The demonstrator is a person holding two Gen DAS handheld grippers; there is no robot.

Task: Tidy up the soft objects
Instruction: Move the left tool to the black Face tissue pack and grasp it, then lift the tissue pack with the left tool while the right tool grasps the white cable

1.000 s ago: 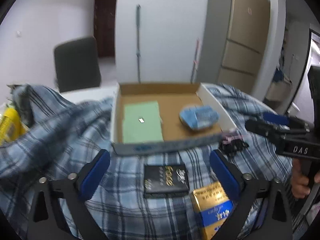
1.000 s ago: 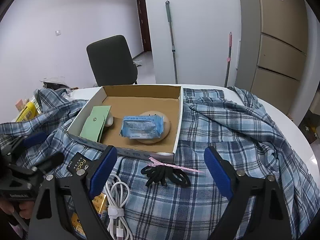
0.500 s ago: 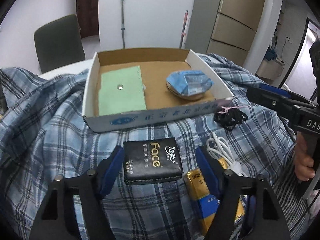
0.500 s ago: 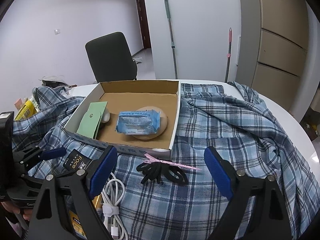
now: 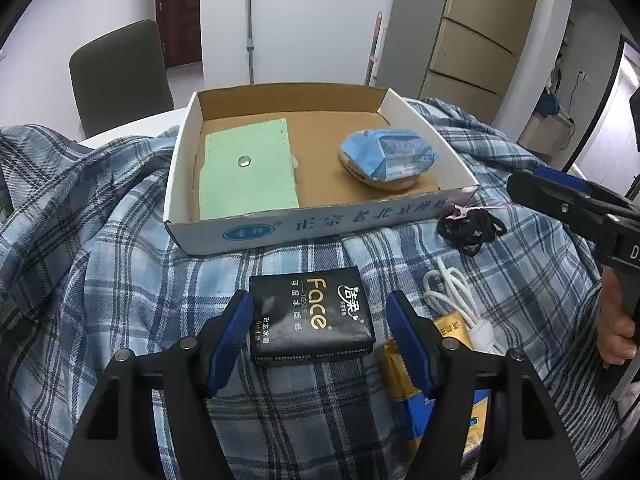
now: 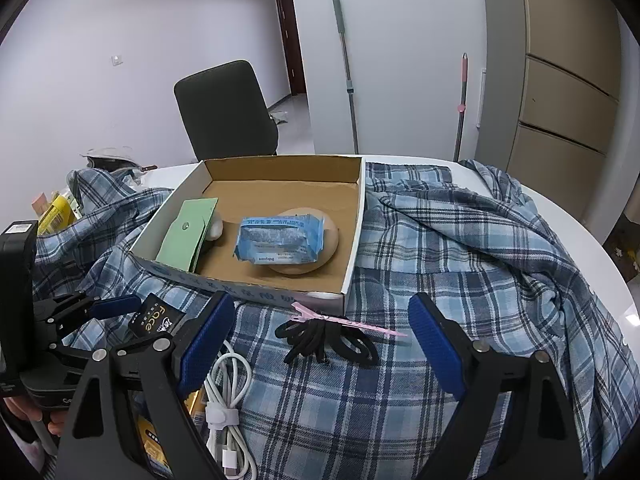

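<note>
We judged the job partly done: the cardboard box point(image 5: 320, 224) already held a green pouch point(image 5: 248, 168) on its left side and a blue wipes packet point(image 5: 386, 154) on its right, resting on a tan rounded thing we could not identify. Left outside it, on the plaid shirt point(image 5: 100, 240) spread over the table, lay the black tissue pack point(image 5: 310, 316), a bundle of black hair ties point(image 6: 328, 340) with a pink clip point(image 6: 344, 320) just beside the box's near wall, a coiled white cable point(image 6: 226, 392) and a yellow-and-blue packet point(image 5: 460, 400) nearest to us. The left gripper point(image 5: 320, 336) had just been closing and straddled the tissue pack, which sat between the blue pads; the left pad looked to touch the pack's edge, while a sliver of cloth showed at the right one, so we could not tell whether the grip was firm. The right gripper point(image 6: 320, 344) stood wide and held nothing, hovering over the hair ties. The tissue pack was a flat, glossy black wrapper with gold lettering, lying level and near the box's front wall, slightly dimpled, and we judged it would give under a squeeze. We reckoned lifting it into the free middle of the box came next, then the hair ties.
</note>
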